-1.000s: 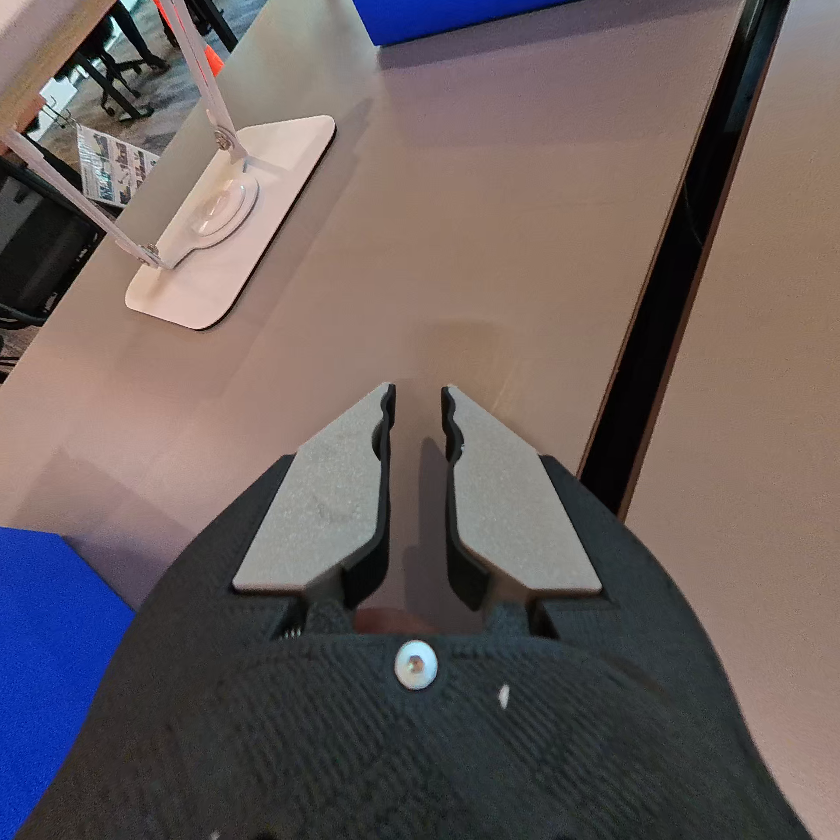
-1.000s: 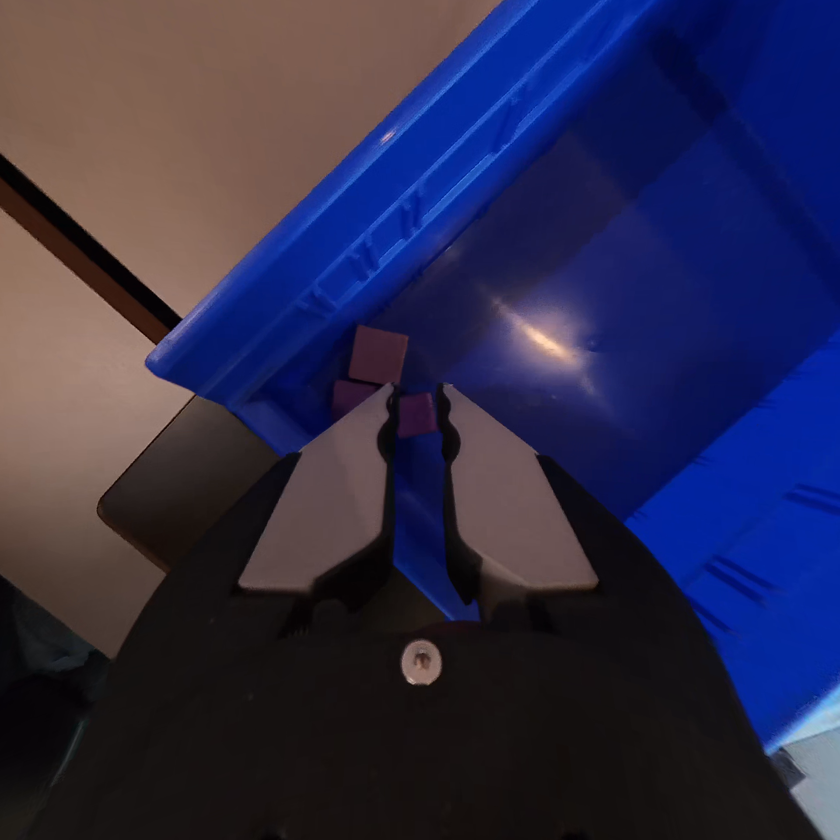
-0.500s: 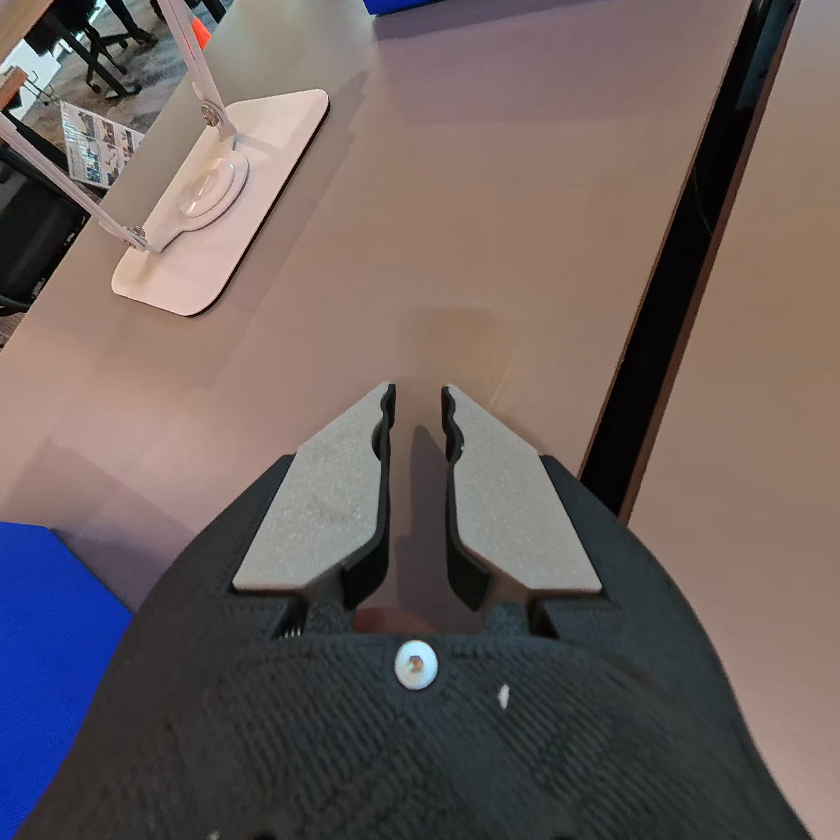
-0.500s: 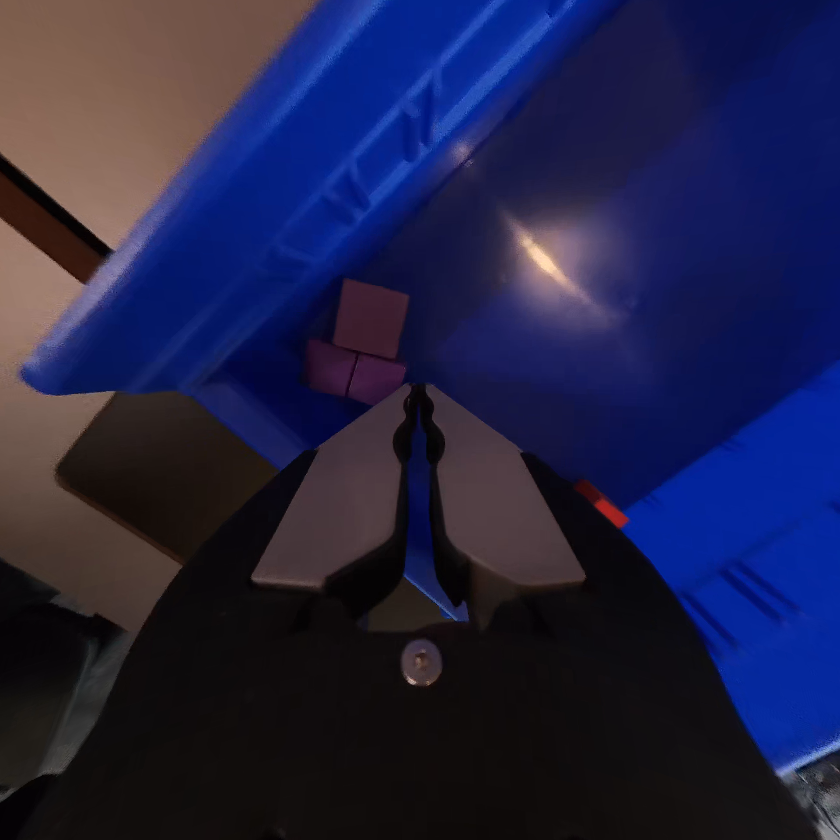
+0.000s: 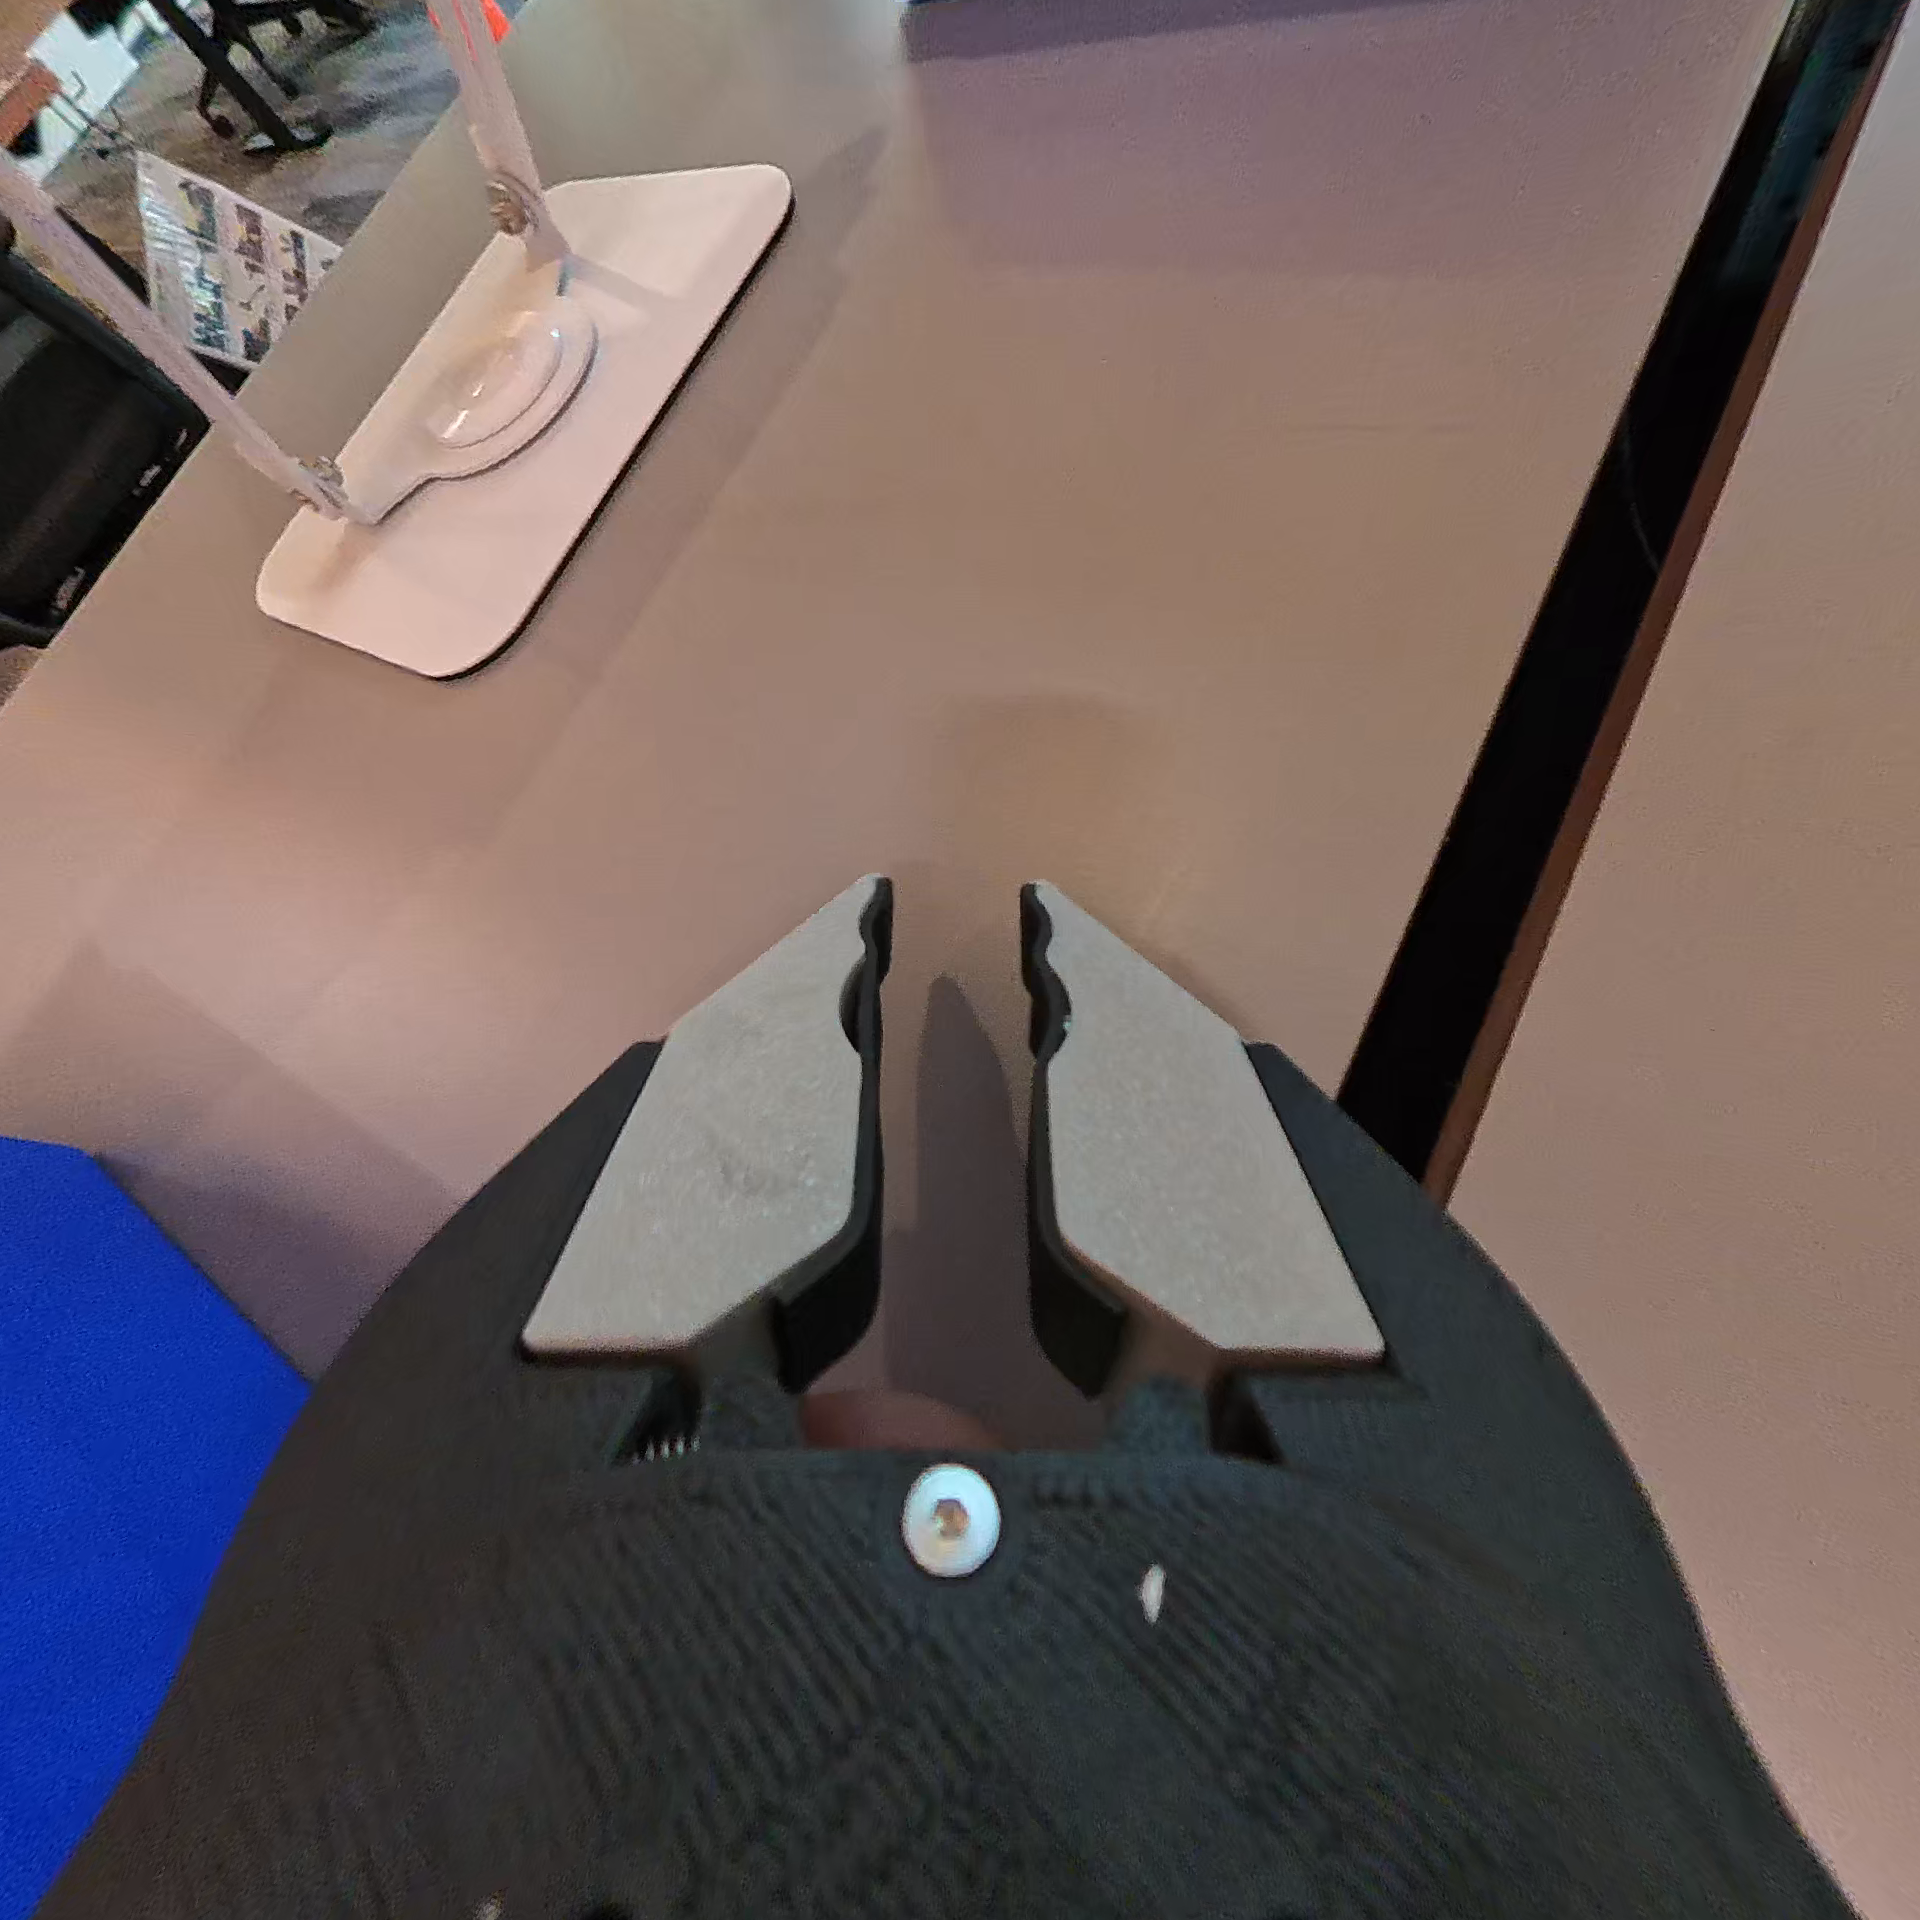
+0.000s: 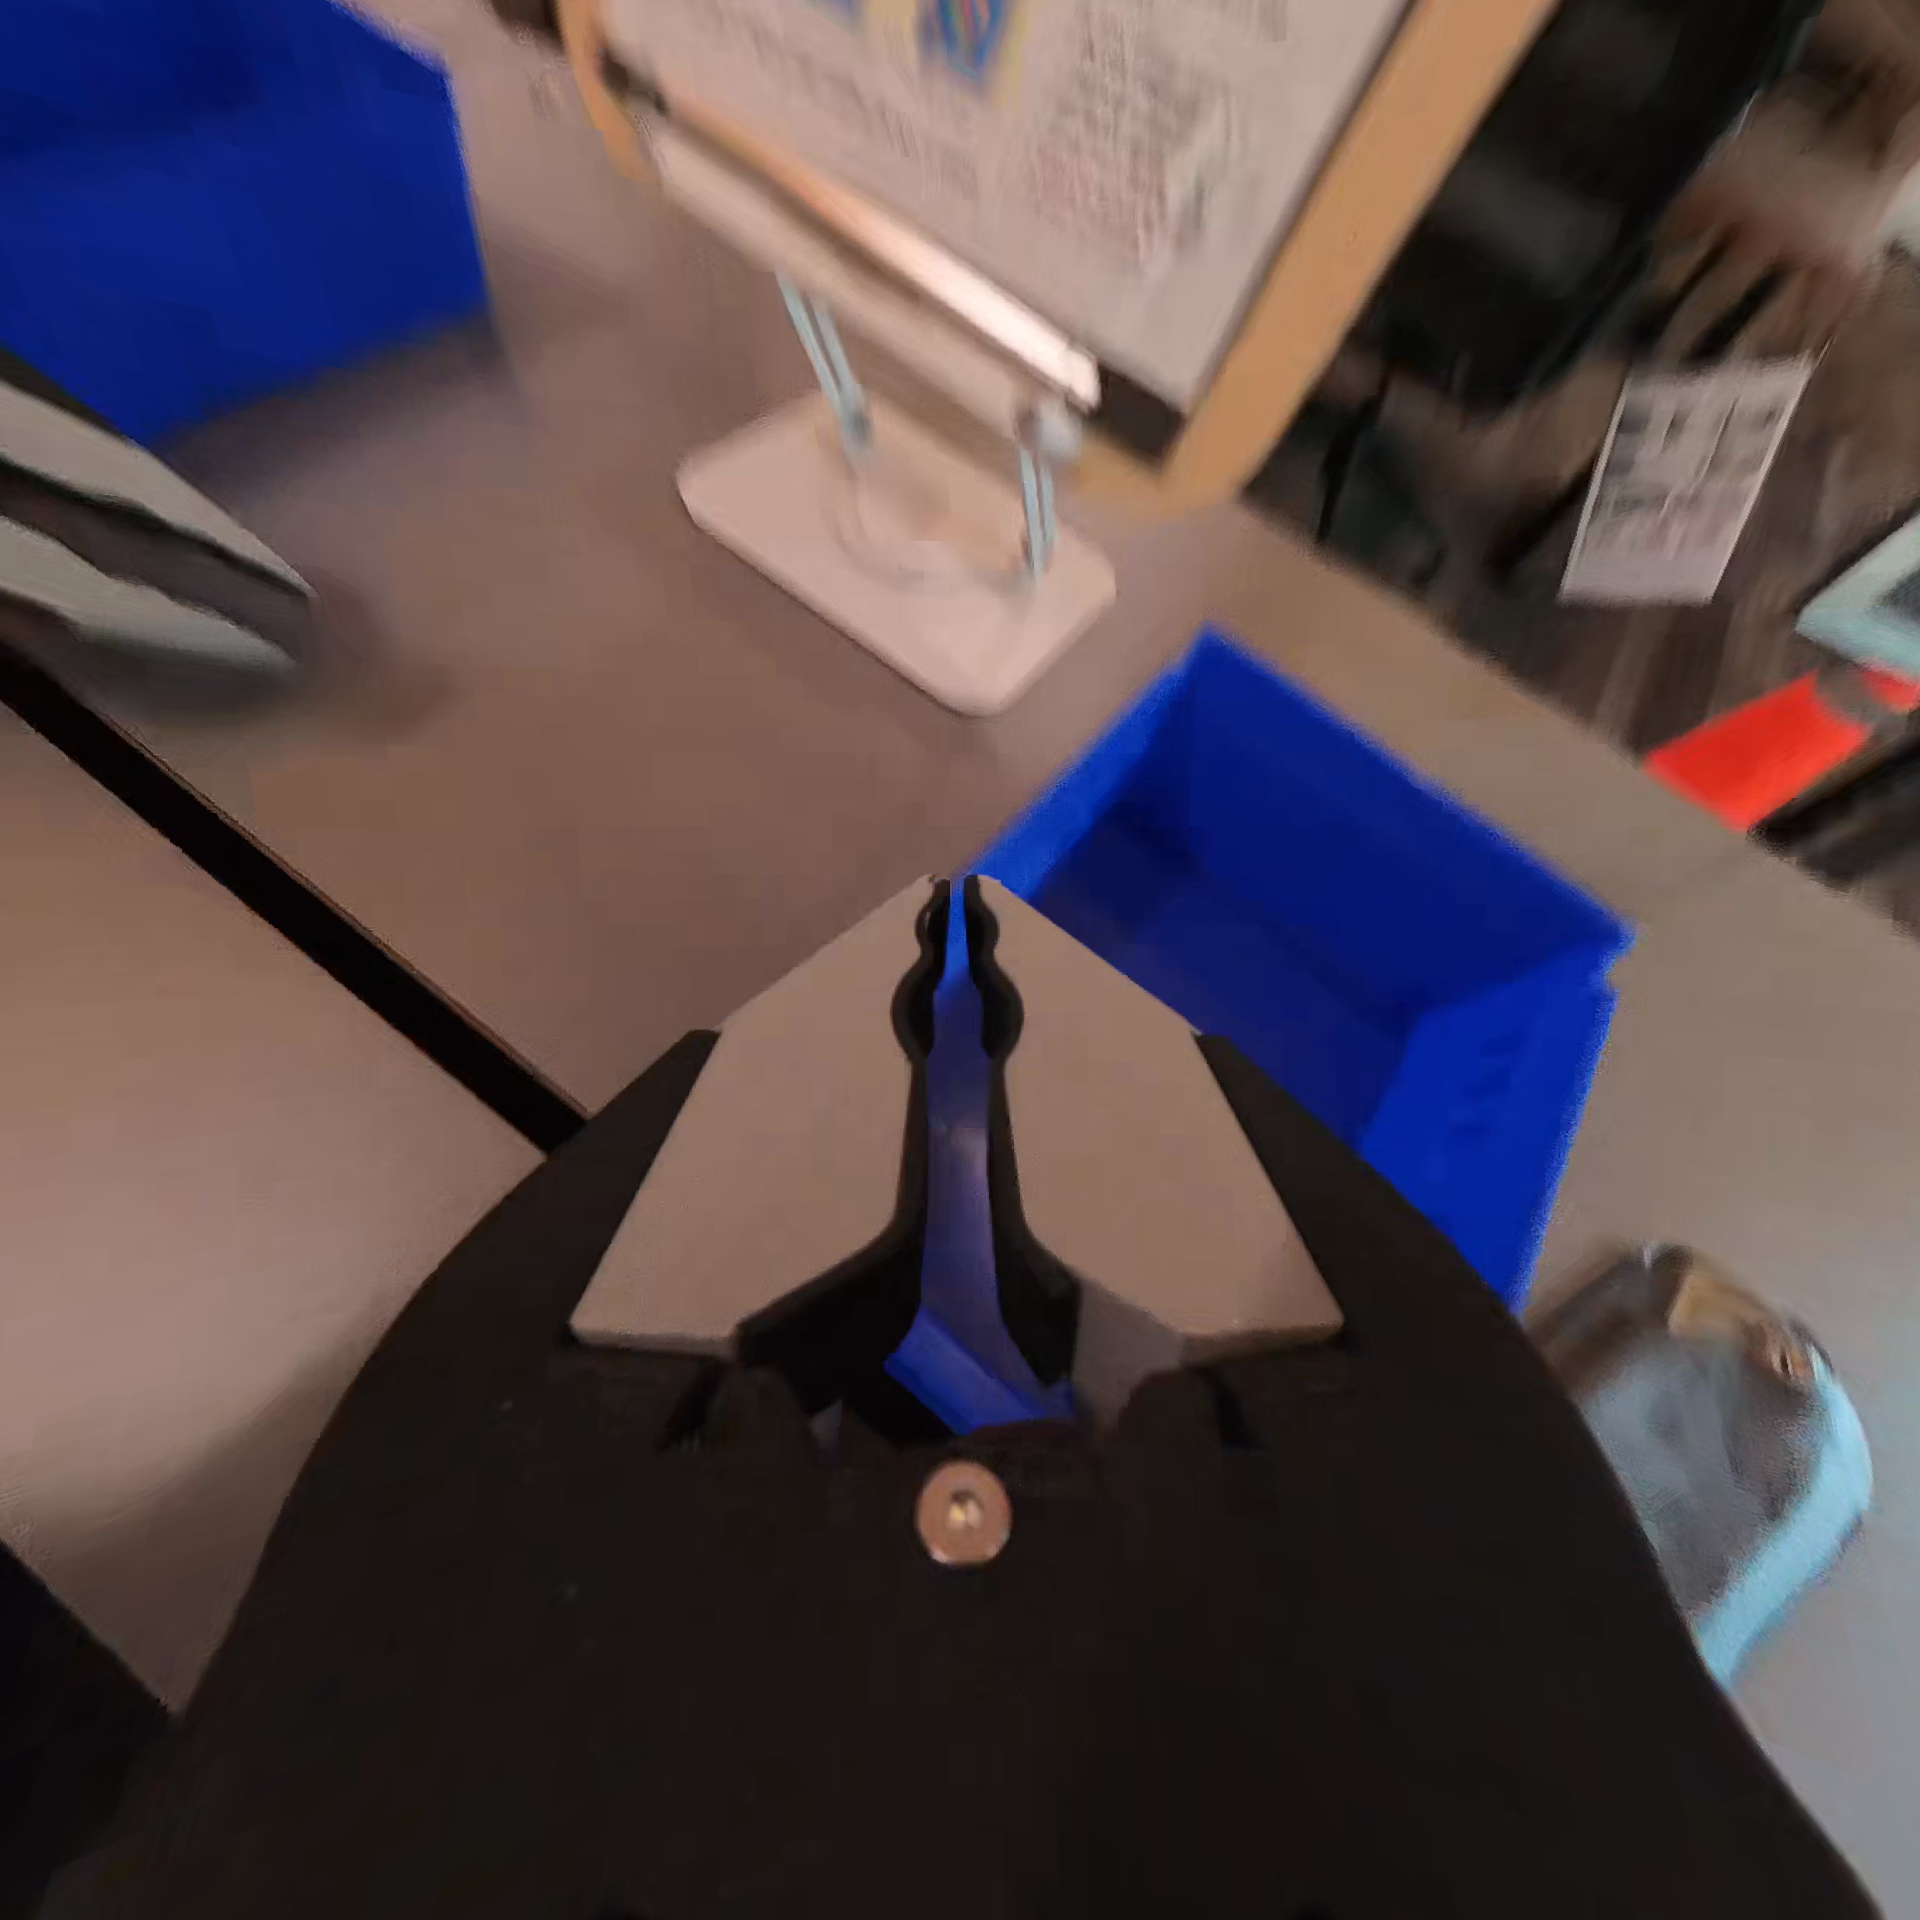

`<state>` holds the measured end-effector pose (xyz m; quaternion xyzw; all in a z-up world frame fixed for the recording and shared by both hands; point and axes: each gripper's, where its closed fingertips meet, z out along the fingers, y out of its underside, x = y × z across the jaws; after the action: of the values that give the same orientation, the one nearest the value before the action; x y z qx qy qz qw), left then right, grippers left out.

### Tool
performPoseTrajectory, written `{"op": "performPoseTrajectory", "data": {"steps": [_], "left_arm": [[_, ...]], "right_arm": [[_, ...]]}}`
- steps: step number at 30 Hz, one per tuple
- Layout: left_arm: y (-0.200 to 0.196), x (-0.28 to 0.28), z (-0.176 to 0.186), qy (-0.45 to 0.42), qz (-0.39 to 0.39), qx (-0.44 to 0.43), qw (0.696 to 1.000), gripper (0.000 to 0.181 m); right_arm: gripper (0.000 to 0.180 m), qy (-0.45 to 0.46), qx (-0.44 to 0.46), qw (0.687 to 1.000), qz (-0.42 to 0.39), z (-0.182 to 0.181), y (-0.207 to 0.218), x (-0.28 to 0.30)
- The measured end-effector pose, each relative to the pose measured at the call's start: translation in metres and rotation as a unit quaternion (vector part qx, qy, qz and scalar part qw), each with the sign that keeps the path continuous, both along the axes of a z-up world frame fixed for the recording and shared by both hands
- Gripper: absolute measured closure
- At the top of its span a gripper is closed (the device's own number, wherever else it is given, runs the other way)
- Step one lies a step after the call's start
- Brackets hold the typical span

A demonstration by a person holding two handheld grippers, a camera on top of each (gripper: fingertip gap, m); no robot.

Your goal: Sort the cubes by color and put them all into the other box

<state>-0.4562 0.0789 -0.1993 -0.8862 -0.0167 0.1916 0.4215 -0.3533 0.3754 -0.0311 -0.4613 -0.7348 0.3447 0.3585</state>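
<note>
My right gripper (image 6: 956,883) is shut and empty, held above the near corner of a blue box (image 6: 1455,1039) on the brown table. The view is blurred and I see no cubes inside the box from here. A second blue box (image 6: 208,229) stands at the far left. My left gripper (image 5: 956,904) is open and empty, low over bare table, and it also shows at the left edge of the right wrist view (image 6: 156,582). A corner of a blue box (image 5: 104,1403) lies to its lower left.
A white stand base (image 5: 520,416) sits on the table's far left, also in the right wrist view (image 6: 914,582), under a poster board (image 6: 1039,156). A black gap between two tabletops (image 5: 1621,540) runs along the right. A blurred grey and light-blue thing (image 6: 1714,1455) is at lower right.
My right gripper let go of a purple cube beside two others in the box corner, shut, then pulled up and back out of the box. My left gripper drifted slightly and stays open.
</note>
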Motion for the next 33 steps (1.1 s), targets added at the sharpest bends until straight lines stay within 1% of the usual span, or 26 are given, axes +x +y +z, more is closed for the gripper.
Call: {"op": "performPoseTrajectory", "data": {"steps": [2,4,6,7,8,10,12,15,17,19,21,24,27,29,33], "left_arm": [[0.000,-0.002,0.001,-0.006,0.007,0.004,1.000,0.156],[0.000,-0.001,0.002,-0.009,0.007,0.009,1.000,0.154],[0.001,-0.001,0.003,-0.008,0.007,0.013,1.000,0.150],[0.002,-0.001,0.004,-0.009,0.009,0.016,1.000,0.145],[0.001,-0.002,0.004,-0.011,0.014,0.018,1.000,0.137],[0.001,-0.005,0.004,-0.013,0.025,0.018,0.999,0.124],[0.000,-0.008,0.005,-0.001,0.036,0.017,0.999,0.113],[0.001,-0.003,0.003,-0.011,0.030,0.012,0.999,0.110],[0.004,0.006,0.007,-0.029,0.012,0.019,0.999,0.111],[0.009,0.019,0.022,-0.046,-0.015,0.054,0.997,0.111],[0.014,0.039,0.046,-0.070,-0.063,0.109,0.990,0.112],[0.006,0.046,0.083,-0.092,-0.077,0.185,0.975,0.106],[-0.015,0.025,0.114,-0.089,-0.029,0.250,0.964,0.104],[-0.034,0.006,0.129,-0.072,0.012,0.282,0.956,0.104],[-0.076,-0.032,0.152,-0.067,0.099,0.347,0.930,0.107]], "right_arm": [[0.179,0.081,-0.019,0.996,0.038,0.034,-0.041,0.005],[0.180,0.110,-0.045,0.988,0.097,0.045,-0.092,0.009],[0.180,0.105,-0.084,0.979,0.155,0.038,-0.143,0.005],[0.179,0.098,-0.093,0.976,0.171,0.029,-0.165,-0.002],[0.177,0.093,-0.088,0.977,0.172,0.017,-0.180,-0.015],[0.166,0.084,-0.067,0.983,0.151,-0.014,-0.199,-0.048],[0.159,0.080,-0.048,0.989,0.118,-0.046,-0.207,-0.086],[0.154,0.081,-0.055,0.992,0.075,-0.087,-0.214,-0.133],[0.152,0.086,-0.054,0.993,0.059,-0.106,-0.215,-0.154],[0.151,0.095,-0.018,0.994,0.048,-0.119,-0.213,-0.167],[0.150,0.106,0.018,0.993,0.046,-0.124,-0.212,-0.172],[0.149,0.104,0.034,0.992,0.059,-0.129,-0.218,-0.170],[0.144,0.113,0.059,0.990,0.060,-0.130,-0.219,-0.168],[0.144,0.119,0.067,0.989,0.061,-0.129,-0.220,-0.167],[0.137,0.101,0.048,0.992,0.061,-0.132,-0.217,-0.165]]}}
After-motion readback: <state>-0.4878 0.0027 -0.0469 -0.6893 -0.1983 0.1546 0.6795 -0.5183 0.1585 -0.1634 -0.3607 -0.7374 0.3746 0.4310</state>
